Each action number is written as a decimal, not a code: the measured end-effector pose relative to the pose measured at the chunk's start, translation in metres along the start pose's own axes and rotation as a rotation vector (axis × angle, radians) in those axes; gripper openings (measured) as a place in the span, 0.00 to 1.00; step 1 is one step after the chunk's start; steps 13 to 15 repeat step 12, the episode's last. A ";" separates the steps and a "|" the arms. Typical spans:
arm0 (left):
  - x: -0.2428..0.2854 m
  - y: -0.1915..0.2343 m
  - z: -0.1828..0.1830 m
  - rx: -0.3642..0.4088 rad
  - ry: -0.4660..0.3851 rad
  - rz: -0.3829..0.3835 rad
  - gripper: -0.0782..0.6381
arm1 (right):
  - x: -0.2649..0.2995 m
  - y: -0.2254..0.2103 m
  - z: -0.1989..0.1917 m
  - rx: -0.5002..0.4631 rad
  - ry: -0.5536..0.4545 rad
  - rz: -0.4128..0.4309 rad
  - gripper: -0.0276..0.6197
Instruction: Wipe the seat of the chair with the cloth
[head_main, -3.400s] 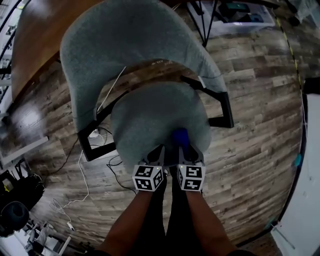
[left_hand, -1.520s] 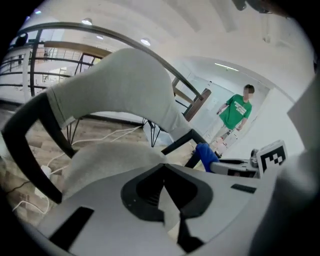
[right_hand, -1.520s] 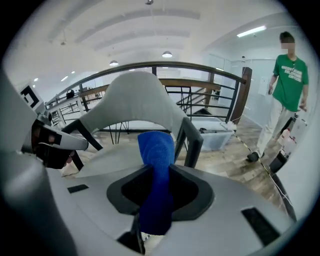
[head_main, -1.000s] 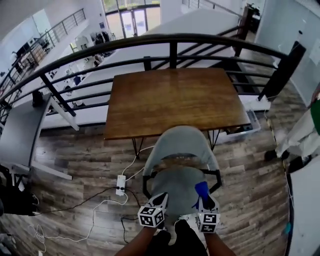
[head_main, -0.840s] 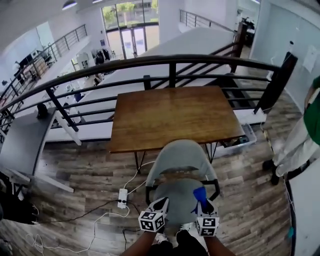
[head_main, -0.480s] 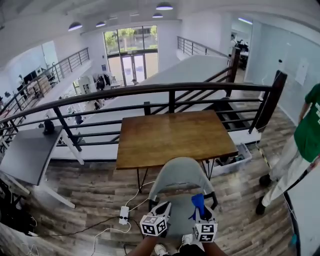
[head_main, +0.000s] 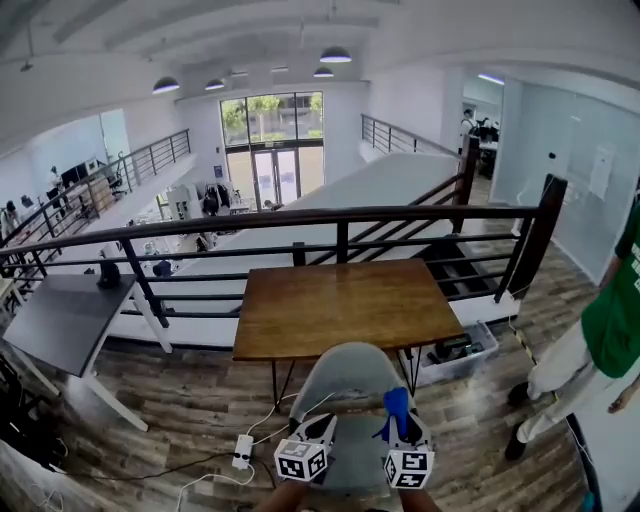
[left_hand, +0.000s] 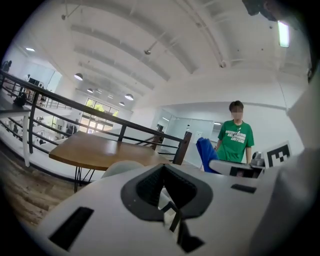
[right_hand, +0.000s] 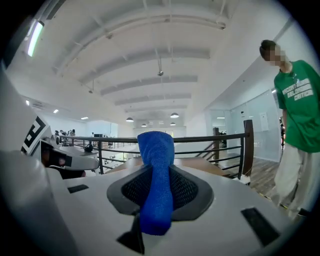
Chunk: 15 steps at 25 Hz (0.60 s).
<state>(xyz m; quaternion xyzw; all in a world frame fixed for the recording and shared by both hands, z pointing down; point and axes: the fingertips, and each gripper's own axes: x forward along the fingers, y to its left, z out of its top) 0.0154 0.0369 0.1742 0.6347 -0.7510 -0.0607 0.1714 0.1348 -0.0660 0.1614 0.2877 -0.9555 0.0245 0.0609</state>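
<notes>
The grey chair (head_main: 343, 383) stands at the bottom of the head view, pushed toward a wooden table; its pale back (left_hand: 121, 168) shows low in the left gripper view. My right gripper (head_main: 401, 428) is shut on a blue cloth (head_main: 397, 407), held up over the chair's right side. In the right gripper view the cloth (right_hand: 156, 170) sticks up from between the closed jaws of that gripper (right_hand: 155, 202). My left gripper (head_main: 321, 427) hovers beside it over the chair; its jaws (left_hand: 167, 200) are shut with nothing in them. The blue cloth (left_hand: 207, 155) also shows to its right.
A wooden table (head_main: 345, 305) stands just beyond the chair, with a black railing (head_main: 300, 245) behind it. A person in a green shirt (head_main: 612, 320) stands at the right. A power strip and cables (head_main: 242, 451) lie on the wood floor to the left. A grey desk (head_main: 60, 320) stands at far left.
The head view has swung up from the chair seat to the whole room. Both grippers have lifted off the seat and point level; the cloth stays in the right gripper.
</notes>
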 end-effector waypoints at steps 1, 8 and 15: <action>0.003 -0.004 0.004 0.011 -0.006 0.006 0.11 | 0.000 -0.004 0.006 0.000 -0.013 0.012 0.20; 0.030 -0.050 0.020 0.029 -0.058 0.028 0.11 | -0.011 -0.035 0.015 0.005 -0.053 0.088 0.20; 0.037 -0.083 0.031 0.056 -0.061 0.012 0.11 | -0.017 -0.059 0.014 0.052 -0.070 0.090 0.20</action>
